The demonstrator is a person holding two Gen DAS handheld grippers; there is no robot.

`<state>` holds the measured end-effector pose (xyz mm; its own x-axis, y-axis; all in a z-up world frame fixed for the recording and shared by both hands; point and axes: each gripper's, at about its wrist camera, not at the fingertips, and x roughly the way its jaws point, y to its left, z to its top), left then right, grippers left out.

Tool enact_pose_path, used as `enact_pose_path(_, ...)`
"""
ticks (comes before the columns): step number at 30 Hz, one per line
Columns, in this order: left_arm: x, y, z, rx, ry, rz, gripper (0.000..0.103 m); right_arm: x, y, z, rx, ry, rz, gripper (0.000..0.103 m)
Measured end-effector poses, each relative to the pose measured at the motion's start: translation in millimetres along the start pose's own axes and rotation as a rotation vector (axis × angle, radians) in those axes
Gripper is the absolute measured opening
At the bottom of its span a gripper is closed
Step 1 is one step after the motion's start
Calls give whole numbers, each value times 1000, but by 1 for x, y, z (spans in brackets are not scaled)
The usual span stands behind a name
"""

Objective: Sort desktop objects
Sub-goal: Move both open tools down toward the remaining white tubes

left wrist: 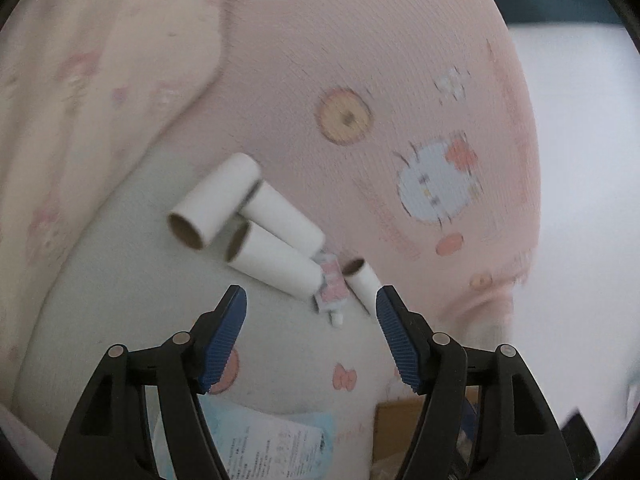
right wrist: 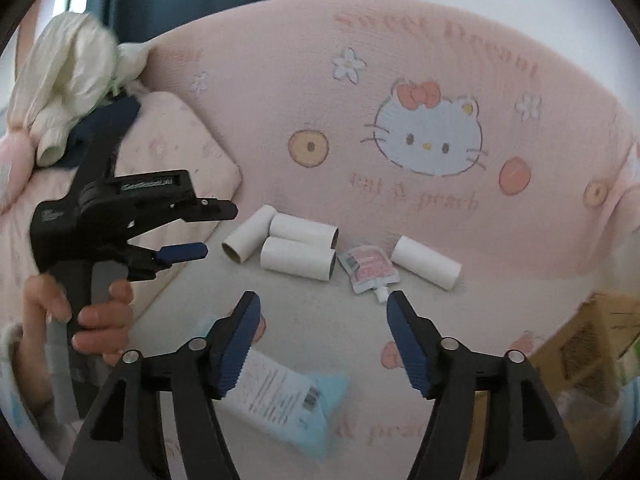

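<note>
Several white cardboard tubes lie on a pale bed sheet: three bunched together (right wrist: 296, 246) and one apart to the right (right wrist: 426, 262). A small pink spouted pouch (right wrist: 368, 267) lies between them. In the left wrist view the bunched tubes (left wrist: 260, 236), the pouch (left wrist: 331, 286) and the lone tube (left wrist: 362, 280) sit just beyond my open, empty left gripper (left wrist: 311, 300). My right gripper (right wrist: 324, 303) is open and empty, short of the pouch. The left gripper also shows in the right wrist view (right wrist: 216, 230), hand-held at the left, jaws apart.
A pink Hello Kitty blanket (right wrist: 400, 80) lies behind the tubes. A light blue printed packet (right wrist: 288, 400) lies near the right gripper's base. A pink pillow (right wrist: 176, 152) and a cream cloth bundle (right wrist: 72, 76) are at the left. A cardboard box (right wrist: 592, 344) is at the right.
</note>
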<state>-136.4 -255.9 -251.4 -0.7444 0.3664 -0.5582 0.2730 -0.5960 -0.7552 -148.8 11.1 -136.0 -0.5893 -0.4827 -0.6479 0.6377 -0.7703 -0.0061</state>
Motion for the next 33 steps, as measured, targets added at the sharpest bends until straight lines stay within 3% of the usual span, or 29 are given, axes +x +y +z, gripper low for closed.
enact_pose_path(4,11,-7,13,30,140,-112,71,28,-6,12,17,78,29,67)
enact_pose_path(7,17,-17,31,198,140,-33,71,48,-13,21,74,91,63,68)
enact_pose_path(9,23,-13,39,226,133,26,71,66,-19,26,112,112,74,68)
enact_pose_path(14,53,22,49,10,195,-2,61,114,-32,35,212,203,105,68)
enact_pose_path(17,58,24,51,36,183,56,55,135,-35,39,243,242,115,68)
enact_pose_path(21,73,31,54,-18,222,-2,52,160,-31,43,223,259,140,68)
enact_pose_path(25,84,43,53,-57,228,58,51,181,-31,42,227,282,172,68)
enact_pose_path(29,87,53,52,-92,238,48,45,195,-32,39,242,296,193,68)
enact_pose_path(32,91,54,50,-83,237,68,42,199,-30,38,251,308,225,58)
enact_pose_path(33,92,54,49,-77,235,71,41,201,-30,38,254,316,231,49)
